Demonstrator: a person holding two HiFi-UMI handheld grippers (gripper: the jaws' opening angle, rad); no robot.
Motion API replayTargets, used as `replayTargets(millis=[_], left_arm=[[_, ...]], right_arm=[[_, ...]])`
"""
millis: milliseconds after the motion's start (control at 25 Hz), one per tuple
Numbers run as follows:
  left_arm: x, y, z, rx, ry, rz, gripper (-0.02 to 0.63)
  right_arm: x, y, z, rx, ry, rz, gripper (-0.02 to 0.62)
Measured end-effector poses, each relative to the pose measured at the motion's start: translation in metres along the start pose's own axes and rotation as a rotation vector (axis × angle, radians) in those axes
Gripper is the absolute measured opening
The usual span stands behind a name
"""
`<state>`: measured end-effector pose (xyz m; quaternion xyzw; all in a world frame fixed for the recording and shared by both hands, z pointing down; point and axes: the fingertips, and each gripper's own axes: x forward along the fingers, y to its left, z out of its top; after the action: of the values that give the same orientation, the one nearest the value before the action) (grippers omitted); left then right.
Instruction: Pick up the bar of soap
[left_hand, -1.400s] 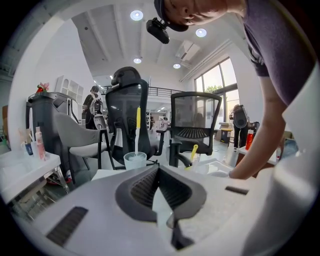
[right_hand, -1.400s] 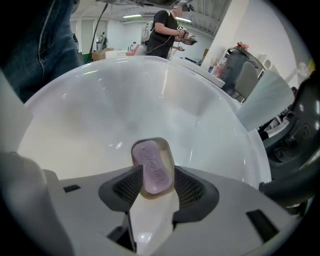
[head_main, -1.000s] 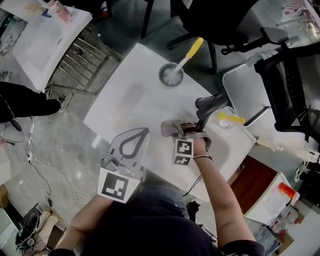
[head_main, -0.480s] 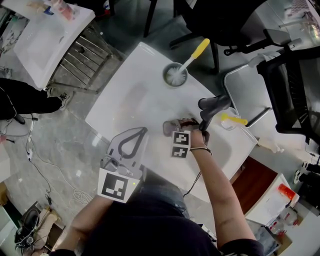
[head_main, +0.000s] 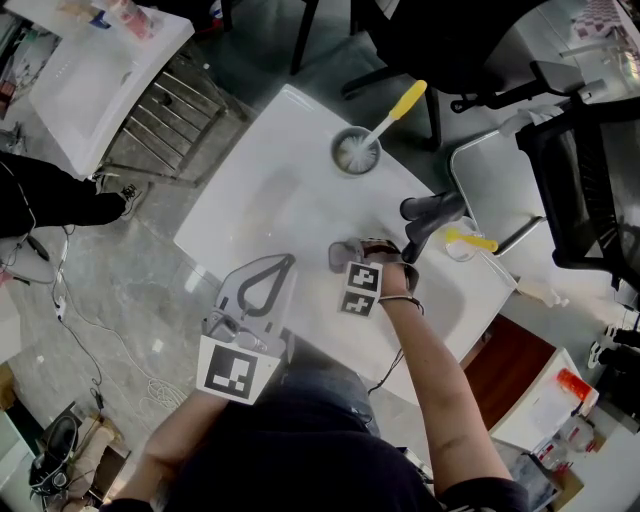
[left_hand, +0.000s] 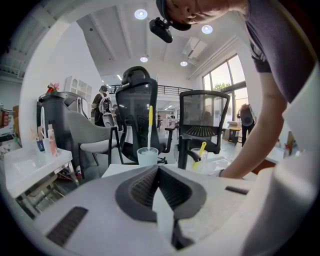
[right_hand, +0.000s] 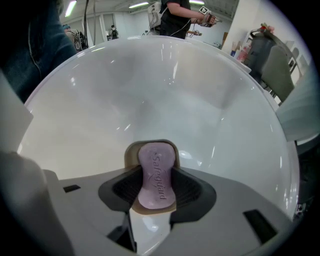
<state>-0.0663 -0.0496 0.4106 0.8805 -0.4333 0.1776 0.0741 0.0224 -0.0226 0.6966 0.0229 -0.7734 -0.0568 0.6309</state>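
A mauve bar of soap (right_hand: 156, 172) lies in a beige soap dish (right_hand: 131, 152) on the white basin top (head_main: 270, 190). My right gripper (right_hand: 156, 192) reaches over it, with the soap between its ribbed pads (right_hand: 192, 190). The jaws are closing and still stand wide; I see no clear press on the soap. In the head view the right gripper (head_main: 347, 256) is at the middle of the basin, beside the black tap (head_main: 428, 215). My left gripper (head_main: 284, 262) hangs over the near edge, its tips together with nothing between them.
A brush with a yellow handle stands in a grey cup (head_main: 352, 152) at the basin's far side. A clear cup with a yellow toothbrush (head_main: 460, 240) sits by the tap. Black office chairs (head_main: 585, 170) stand to the right, and a metal rack (head_main: 165, 115) to the left.
The right gripper has edged a little forward over the soap and dish. The left gripper has stayed where it was.
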Motion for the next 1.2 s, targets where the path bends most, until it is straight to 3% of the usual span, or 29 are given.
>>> replayTargets(millis=[760,1200], left_arm=[[-0.012,0.0,0.02,0.009,-0.06,-0.022,0.0],[-0.022,-0.017,0.045,0.026,-0.131,-0.084,0.0]], right_arm=[[-0.082,-0.012,0.014,0.211,-0.085,-0.248,0.192],[-0.204,-0.026,0.031,0.403,-0.236,-0.531,0.192]])
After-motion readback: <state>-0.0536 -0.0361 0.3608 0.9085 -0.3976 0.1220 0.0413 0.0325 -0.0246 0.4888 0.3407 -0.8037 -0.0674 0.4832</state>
